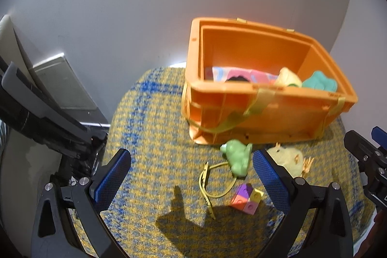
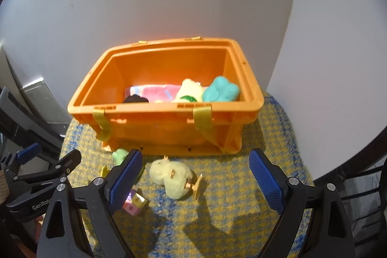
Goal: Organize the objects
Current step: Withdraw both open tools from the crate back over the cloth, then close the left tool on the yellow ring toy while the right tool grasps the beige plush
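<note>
Right gripper (image 2: 194,175), jaws apart and empty, hovers over the plush chick (image 2: 173,175) lying just before the orange crate (image 2: 169,129); recommend straddling its body squarely before closing.

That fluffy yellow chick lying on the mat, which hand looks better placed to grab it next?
Probably the right. The right gripper is open with the yellow chick lying almost centred between its fingers. In the left wrist view the chick sits off to the side, partly behind a finger of the left gripper.
</note>
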